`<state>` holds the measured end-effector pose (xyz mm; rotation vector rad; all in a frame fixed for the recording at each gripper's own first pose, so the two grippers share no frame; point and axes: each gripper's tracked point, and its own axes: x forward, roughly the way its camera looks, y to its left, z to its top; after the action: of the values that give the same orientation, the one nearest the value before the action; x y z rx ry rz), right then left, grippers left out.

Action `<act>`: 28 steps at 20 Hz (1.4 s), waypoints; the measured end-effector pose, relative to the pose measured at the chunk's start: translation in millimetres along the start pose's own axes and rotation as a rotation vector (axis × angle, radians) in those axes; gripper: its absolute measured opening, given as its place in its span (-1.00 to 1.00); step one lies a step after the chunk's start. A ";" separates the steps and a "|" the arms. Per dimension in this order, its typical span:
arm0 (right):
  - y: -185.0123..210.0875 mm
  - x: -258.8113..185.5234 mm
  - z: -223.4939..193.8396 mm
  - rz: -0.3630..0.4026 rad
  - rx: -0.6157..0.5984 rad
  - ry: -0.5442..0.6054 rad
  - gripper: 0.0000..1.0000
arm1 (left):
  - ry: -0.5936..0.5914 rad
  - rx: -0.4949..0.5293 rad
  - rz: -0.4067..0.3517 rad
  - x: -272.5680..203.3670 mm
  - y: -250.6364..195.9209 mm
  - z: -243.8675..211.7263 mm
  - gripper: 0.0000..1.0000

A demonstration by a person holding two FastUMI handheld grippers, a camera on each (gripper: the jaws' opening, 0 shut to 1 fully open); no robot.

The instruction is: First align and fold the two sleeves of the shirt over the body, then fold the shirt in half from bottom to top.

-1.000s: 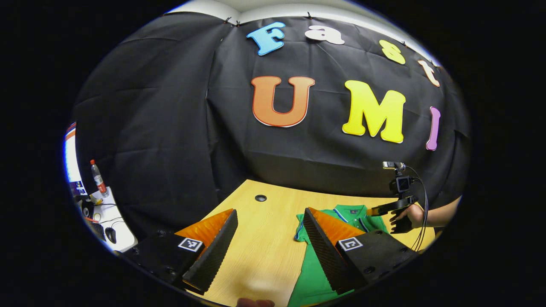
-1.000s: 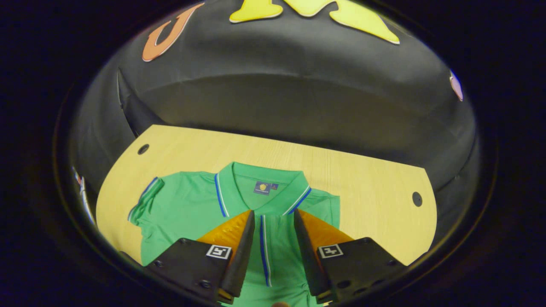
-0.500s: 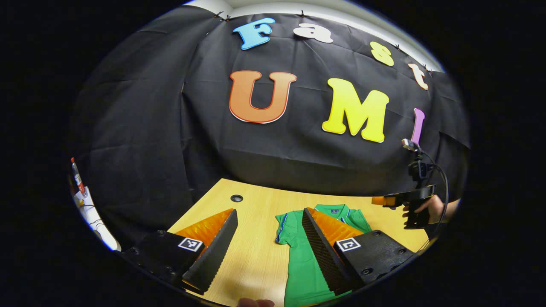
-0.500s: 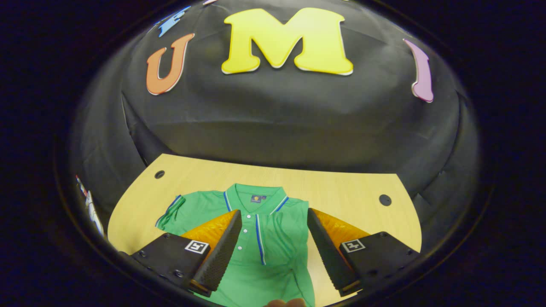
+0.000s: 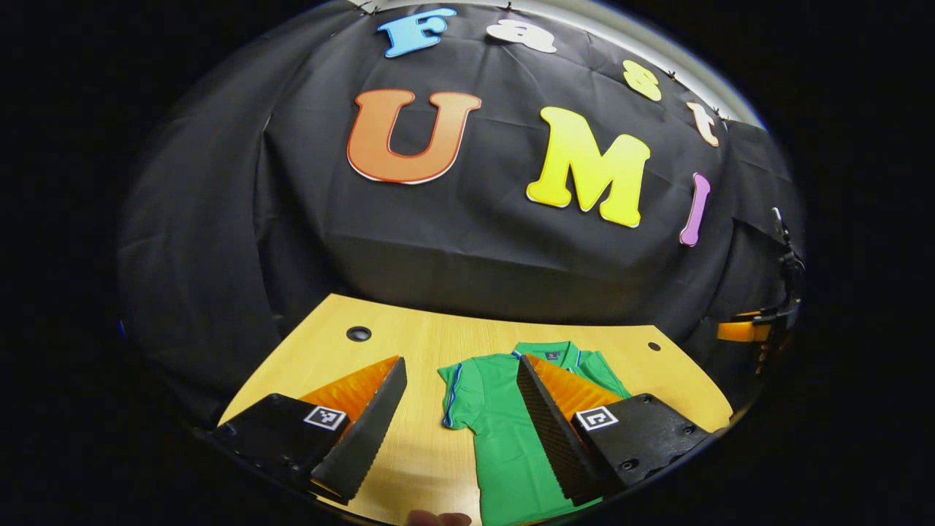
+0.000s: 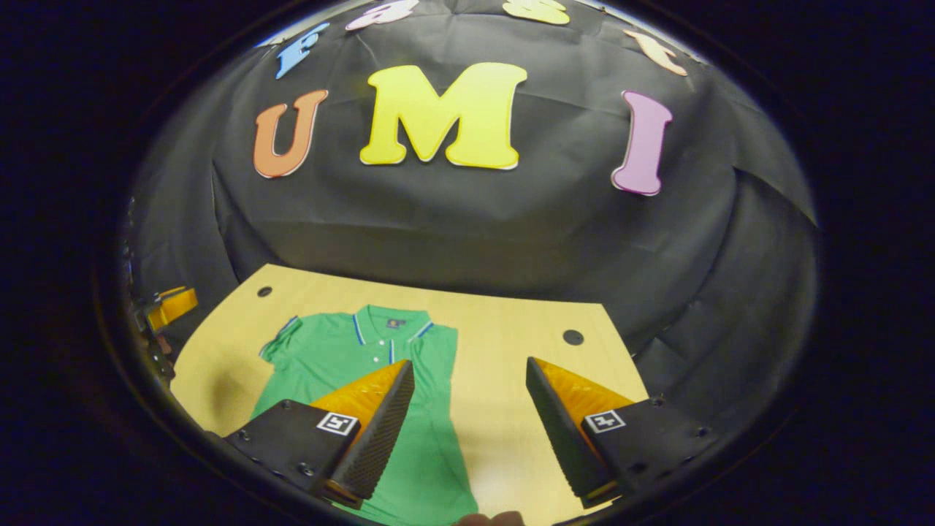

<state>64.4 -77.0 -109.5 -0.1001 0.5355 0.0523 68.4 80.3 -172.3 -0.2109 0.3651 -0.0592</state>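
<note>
Left gripper view shows us the green short-sleeved polo shirt with blue-and-white trim (image 5: pixel 504 416) lying flat on the pale wooden table (image 5: pixel 409 351), collar toward the booth wall and hem toward us, so its long axis runs away from us, roughly in line with our fingers. Our left gripper (image 5: pixel 456 416) hangs above the near table edge with its jaws spread wide and nothing between them. The one sleeve that sticks out from the body, with its blue-striped cuff (image 5: pixel 451 398), lies just ahead and between the fingers, nearer to this gripper than to the other.

From the right gripper view, the same shirt (image 6: pixel 350 358) sits ahead and to the left of our right gripper (image 6: pixel 467 431), whose jaws also stand wide apart and hold nothing; bare table lies between them. On that side the shirt's edge runs straight from shoulder to hem, so we judge the sleeve there is already folded over the body, though we cannot tell how neatly. The spread cuff (image 6: pixel 281 337) is on the far side from this gripper.

We judge the coming move belongs to our left gripper: go forward and down to the spread sleeve, then carry it across toward the placket (image 6: pixel 388 352).
</note>
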 end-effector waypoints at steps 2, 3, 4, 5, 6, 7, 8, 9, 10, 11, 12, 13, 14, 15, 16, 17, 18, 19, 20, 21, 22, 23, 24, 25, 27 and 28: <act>-6.0 -19.8 -20.0 0.007 0.006 0.022 0.87 | 0.032 -0.023 -0.039 20.7 -5.5 -13.7 0.96; -9.8 -29.5 -27.1 0.007 0.008 0.032 0.93 | 0.047 -0.035 -0.056 31.6 -8.3 -21.0 0.96; -16.3 -37.9 -34.4 -0.001 0.017 0.041 0.93 | 0.073 -0.037 -0.046 43.0 -5.3 -29.9 0.96; -22.5 -47.2 -37.7 -0.011 0.035 0.045 0.99 | 0.094 -0.037 -0.038 52.6 -1.1 -38.8 0.96; -27.7 -53.9 -42.1 -0.023 0.060 0.053 0.87 | 0.106 -0.044 -0.037 63.0 0.6 -45.5 0.96; -34.8 -61.3 -48.8 -0.042 0.078 0.071 0.87 | 0.114 -0.053 -0.044 73.2 -0.5 -48.6 0.99; -40.8 -67.9 -53.7 -0.059 0.095 0.082 0.86 | 0.131 -0.050 -0.044 82.2 0.6 -55.9 0.99; -45.5 -74.2 -58.6 -0.073 0.108 0.093 0.86 | 0.148 -0.037 -0.041 92.0 3.7 -64.6 0.99; -51.5 -80.1 -62.5 -0.088 0.117 0.099 0.87 | 0.158 -0.017 -0.039 101.3 6.1 -70.6 0.99; -56.1 -85.1 -65.6 -0.104 0.128 0.101 0.87 | 0.163 0.003 -0.039 111.5 7.8 -74.5 0.99; -59.1 -89.6 -71.3 -0.116 0.141 0.106 0.86 | 0.164 0.019 -0.039 122.1 9.7 -77.7 0.99; -59.4 -92.7 -77.2 -0.122 0.161 0.116 0.86 | 0.168 0.036 -0.039 133.0 10.0 -81.6 0.98; -56.9 -94.8 -84.9 -0.123 0.179 0.129 0.92 | 0.180 0.060 -0.031 141.0 11.9 -88.5 0.98; -54.4 -97.2 -91.4 -0.120 0.195 0.144 0.87 | 0.180 0.083 -0.012 153.4 17.7 -93.7 0.98; -52.1 -99.2 -98.0 -0.115 0.211 0.157 0.87 | 0.181 0.097 0.001 161.7 21.6 -96.8 0.98; -49.9 -100.8 -102.4 -0.110 0.229 0.168 0.92 | 0.180 0.106 0.011 168.7 24.3 -98.4 0.97; -50.1 -102.2 -107.8 -0.111 0.244 0.180 0.87 | 0.192 0.110 0.013 173.8 25.8 -103.2 0.97; -51.6 -103.6 -111.0 -0.116 0.255 0.188 0.87 | 0.205 0.106 0.012 178.4 26.1 -108.6 0.97; -53.6 -104.7 -114.5 -0.121 0.261 0.197 0.87 | 0.217 0.103 0.016 181.4 26.9 -112.4 0.97; -55.8 -105.5 -115.2 -0.125 0.266 0.202 0.93 | 0.233 0.096 0.012 185.4 27.5 -117.5 0.97; -59.1 -106.6 -114.3 -0.131 0.274 0.198 0.93 | 0.244 0.096 0.012 187.8 28.0 -121.4 0.97; -61.0 -106.7 -113.5 -0.135 0.282 0.196 0.93 | 0.253 0.103 0.015 190.5 30.0 -124.2 0.97; -61.4 -106.1 -113.3 -0.136 0.294 0.193 0.93 | 0.262 0.111 0.017 193.2 30.8 -127.3 0.97; -61.8 -106.0 -112.1 -0.134 0.307 0.191 0.93 | 0.270 0.117 0.023 195.5 31.6 -129.1 0.97; -61.8 -105.0 -113.3 -0.132 0.317 0.193 0.93 | 0.273 0.120 0.037 199.9 32.7 -131.7 0.96; -61.8 -103.3 -115.6 -0.132 0.312 0.195 0.93 | 0.274 0.119 0.043 200.5 32.2 -131.6 0.86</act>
<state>-78.1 -153.4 -150.4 0.1656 0.7239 -0.1716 208.6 67.1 -369.1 -0.0764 0.6372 -0.0672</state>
